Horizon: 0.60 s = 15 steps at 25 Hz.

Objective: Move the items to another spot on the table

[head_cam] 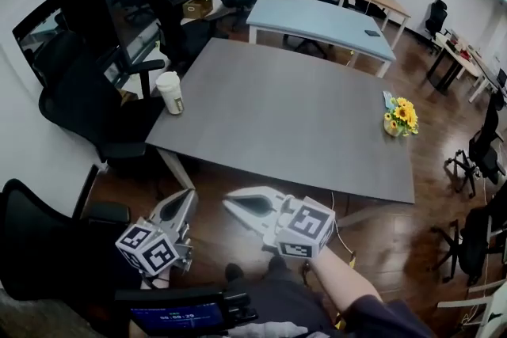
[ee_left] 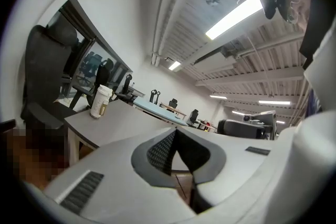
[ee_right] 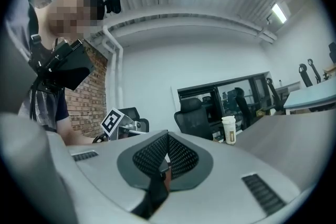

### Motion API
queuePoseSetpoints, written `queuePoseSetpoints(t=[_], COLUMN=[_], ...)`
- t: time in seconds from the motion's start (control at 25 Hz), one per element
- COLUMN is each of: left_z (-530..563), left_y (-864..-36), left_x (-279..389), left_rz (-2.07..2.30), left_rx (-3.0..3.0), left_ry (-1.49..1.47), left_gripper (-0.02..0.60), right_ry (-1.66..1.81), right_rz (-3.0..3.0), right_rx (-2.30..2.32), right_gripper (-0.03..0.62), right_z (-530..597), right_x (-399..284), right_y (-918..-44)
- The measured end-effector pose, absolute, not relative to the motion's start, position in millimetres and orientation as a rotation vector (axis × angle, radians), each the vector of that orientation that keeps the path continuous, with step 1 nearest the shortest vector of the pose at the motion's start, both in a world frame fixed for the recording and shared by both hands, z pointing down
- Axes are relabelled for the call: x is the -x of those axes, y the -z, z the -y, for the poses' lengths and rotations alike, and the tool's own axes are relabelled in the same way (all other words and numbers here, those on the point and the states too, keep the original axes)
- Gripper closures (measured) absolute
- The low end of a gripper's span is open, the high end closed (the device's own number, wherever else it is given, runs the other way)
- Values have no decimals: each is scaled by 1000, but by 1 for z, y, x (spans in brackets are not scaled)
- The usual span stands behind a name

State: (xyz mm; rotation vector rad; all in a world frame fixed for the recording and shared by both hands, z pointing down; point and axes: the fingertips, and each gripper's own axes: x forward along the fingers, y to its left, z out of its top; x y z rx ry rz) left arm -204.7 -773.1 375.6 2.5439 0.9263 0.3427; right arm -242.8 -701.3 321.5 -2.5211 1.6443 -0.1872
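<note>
Both closed, holding nothing: left gripper [head_cam: 184, 198] and right gripper [head_cam: 231, 205], at 6 o'clock off the tabletop [head_cam: 301, 115]. Lidded cup [head_cam: 169, 92] sits at the 9 o'clock edge, sunflower pot [head_cam: 401, 118] at 3 o'clock. Closed-jaw contact could knock either off.

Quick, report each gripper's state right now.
Left gripper: closed, holding nothing.
Right gripper: closed, holding nothing.

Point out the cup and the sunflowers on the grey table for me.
cup [head_cam: 169, 93], head view, middle of its side.
sunflowers [head_cam: 403, 114], head view, on the yellow blooms.
</note>
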Motion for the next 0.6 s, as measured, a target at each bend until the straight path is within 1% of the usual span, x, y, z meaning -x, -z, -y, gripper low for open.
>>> queuePoseSetpoints(t=[0.28, 0.6], left_z=[713, 608], left_y=[-357, -360], left_x=[242, 288], left_rz=[-1114, -1182], left_rx=[-2570, -2589], left_ry=[-359, -411], left_gripper=[572, 572], right_ry=[123, 101], right_rz=[-1689, -1573], right_rx=[2583, 2633], right_gripper=[611, 614], right_z=[674, 562], right_x=[285, 337], right_y=[-314, -323])
